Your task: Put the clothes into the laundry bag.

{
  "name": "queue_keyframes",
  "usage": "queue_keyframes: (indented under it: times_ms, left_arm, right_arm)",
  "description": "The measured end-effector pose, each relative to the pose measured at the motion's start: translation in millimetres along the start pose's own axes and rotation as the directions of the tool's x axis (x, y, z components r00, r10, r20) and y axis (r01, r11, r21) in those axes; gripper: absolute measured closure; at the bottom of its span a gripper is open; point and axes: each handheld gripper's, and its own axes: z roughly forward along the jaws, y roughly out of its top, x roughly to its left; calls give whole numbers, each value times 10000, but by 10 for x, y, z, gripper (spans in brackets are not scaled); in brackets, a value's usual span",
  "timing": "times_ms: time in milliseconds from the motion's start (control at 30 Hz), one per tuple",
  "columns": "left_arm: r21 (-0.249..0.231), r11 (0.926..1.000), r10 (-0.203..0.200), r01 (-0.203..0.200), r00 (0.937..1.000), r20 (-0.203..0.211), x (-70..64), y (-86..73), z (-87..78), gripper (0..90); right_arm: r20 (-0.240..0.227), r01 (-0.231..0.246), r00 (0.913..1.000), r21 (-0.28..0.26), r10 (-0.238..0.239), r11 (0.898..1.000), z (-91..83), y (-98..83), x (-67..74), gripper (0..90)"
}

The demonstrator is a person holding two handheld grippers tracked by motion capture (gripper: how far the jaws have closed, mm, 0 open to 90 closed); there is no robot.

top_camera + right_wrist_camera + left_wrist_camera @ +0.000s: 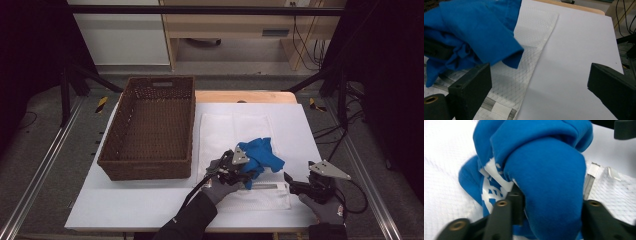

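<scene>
The desk point(150, 200) carries a flat white board. At about ten o'clock on it sits a deep, rectangular woven brown basket point(116, 134) with handle slots cut in its end walls. At the centre lies a white mesh bag point(225, 131), flat, netted, with a zip strip along its near edge. On the bag's near half, toward five o'clock from the basket, is a rumpled blue garment point(260, 154): soft fleecy cotton with white printed lettering, bunched into thick rounded folds.

My left hand-held gripper point(546, 207) is at the garment's near edge, at its seven o'clock. Its jaws stand partly apart around a fat blue fold. The fold fills the gap and seems to brush both jaws, but the cloth bulges loosely rather than looking squeezed, so I read this as slack, not a pinch. My right hand-held gripper point(539, 85) rests at four o'clock on the board, jaws spread wide over bare white surface and the bag's edge, holding nothing, the garment just beside its left jaw.

I judge the step in hand to be setting the garment down on the bag, or regripping it. The next move likely calls for the right hand-held gripper to pin or lift the bag's zip edge while the left feeds the bulky cloth in.
</scene>
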Motion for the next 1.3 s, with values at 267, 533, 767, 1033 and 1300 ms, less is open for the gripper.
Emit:
queue_keyframes:
  times_ms: [267,533,767,1033,1300]
  left_arm:
    - [-80,9999,-86,86,10000,-36,1,16,-265,283]
    - [-535,9984,155,-184,9984,-547,-12,-120,-734,448]
    - [-548,9985,19,-76,9946,-1037,-16,-277,-919,705]
    - [134,9999,-85,102,9923,-1232,-34,-534,-955,899]
    - [525,9985,-134,183,9957,-915,-99,-749,-813,899]
  right_arm:
    - [-101,-34,9999,-138,33,9999,-26,40,34,59]
    - [-372,33,9993,-351,-46,9994,-36,136,140,61]
    - [-602,196,9980,-298,-213,9994,38,220,280,57]
    - [-1078,448,9931,-193,-467,9988,248,393,595,43]
    - [-1304,699,9897,856,-584,9939,680,445,872,30]
